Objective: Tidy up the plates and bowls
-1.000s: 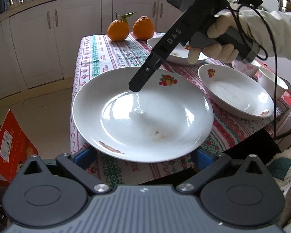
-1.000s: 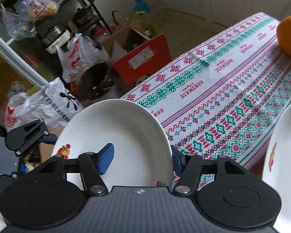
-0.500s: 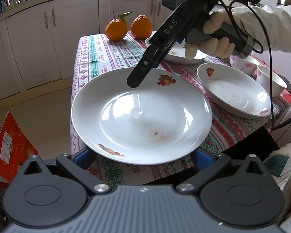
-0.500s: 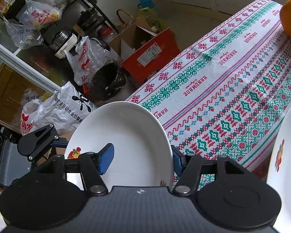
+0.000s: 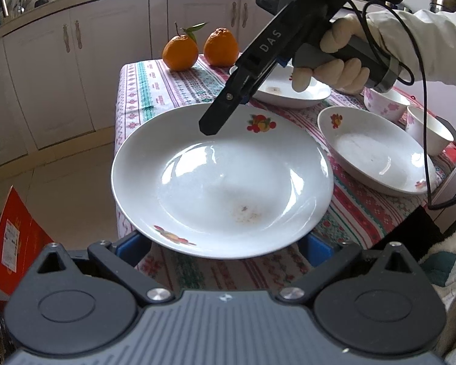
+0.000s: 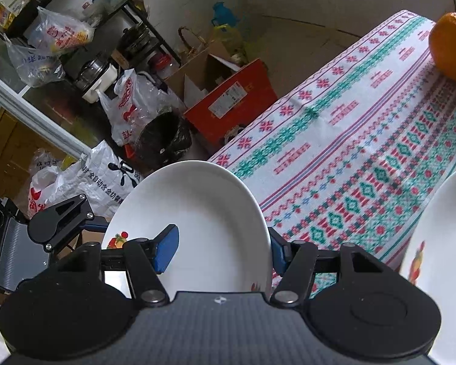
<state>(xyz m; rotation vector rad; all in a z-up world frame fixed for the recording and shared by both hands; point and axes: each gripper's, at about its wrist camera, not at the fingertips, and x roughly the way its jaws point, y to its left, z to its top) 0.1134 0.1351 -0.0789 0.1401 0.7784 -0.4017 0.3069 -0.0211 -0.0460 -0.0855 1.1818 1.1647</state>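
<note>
A white plate (image 5: 222, 182) with fruit prints hangs level over the near left corner of the table (image 5: 155, 91). My right gripper (image 5: 209, 127) reaches down from the upper right and is shut on the plate's far rim. In the right wrist view the plate (image 6: 203, 219) sits between the right gripper's (image 6: 222, 251) blue pads, one on its inner face and one behind its rim. My left gripper (image 5: 222, 245) stands open, its jaws spread wide beneath the plate's near rim, which hides the fingertips. Its body shows as the left gripper (image 6: 97, 228) left of the plate.
On the tablecloth lie a second plate (image 5: 374, 155), a third plate (image 5: 288, 91) under the gloved hand, and two bowls (image 5: 386, 103) (image 5: 425, 130). Two oranges (image 5: 179, 51) (image 5: 221, 47) stand at the far end. A red box (image 6: 231, 103), bags and shelves crowd the floor beside the table.
Almost nothing. The plate keeps its place in the left wrist view; the right wrist view has shifted slightly, showing more of the floor and tablecloth.
</note>
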